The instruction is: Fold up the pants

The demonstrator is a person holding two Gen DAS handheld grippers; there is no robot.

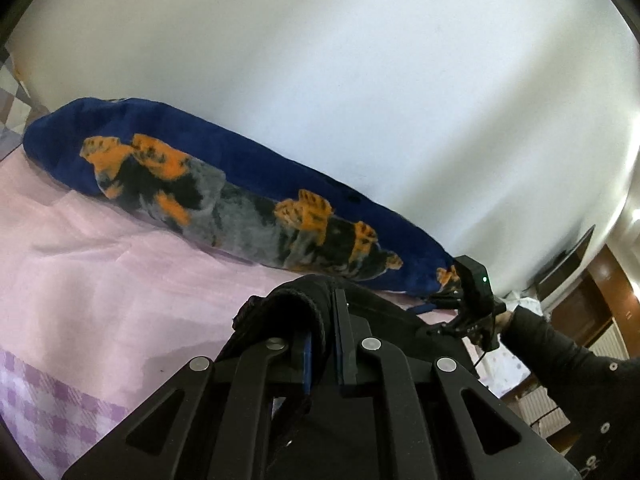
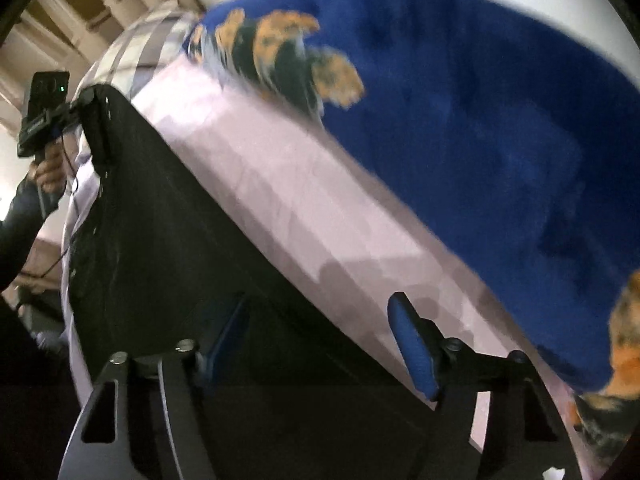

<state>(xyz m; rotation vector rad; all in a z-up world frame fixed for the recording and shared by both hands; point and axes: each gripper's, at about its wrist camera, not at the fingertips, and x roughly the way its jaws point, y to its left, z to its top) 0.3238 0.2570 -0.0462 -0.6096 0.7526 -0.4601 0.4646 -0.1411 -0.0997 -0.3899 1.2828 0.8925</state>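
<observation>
The black pants [image 2: 160, 216] lie stretched along the near edge of a bed with a pink sheet [image 1: 100, 272]. My left gripper [image 1: 323, 320] is shut on the thick waistband end of the pants [image 1: 296, 304], lifted a little off the sheet. It shows at the far end in the right wrist view [image 2: 82, 98]. My right gripper [image 2: 316, 344] is open, its blue-padded fingers [image 2: 412, 352] spread over the other end of the pants, with no cloth between them. It shows small in the left wrist view [image 1: 448, 326].
A rolled blue blanket with an orange and grey print [image 1: 224, 200] lies along the white wall behind the pants; it also shows in the right wrist view [image 2: 480, 140]. A checked purple cover [image 1: 36, 404] hangs at the bed's edge. Wooden furniture [image 1: 576, 300] stands beyond.
</observation>
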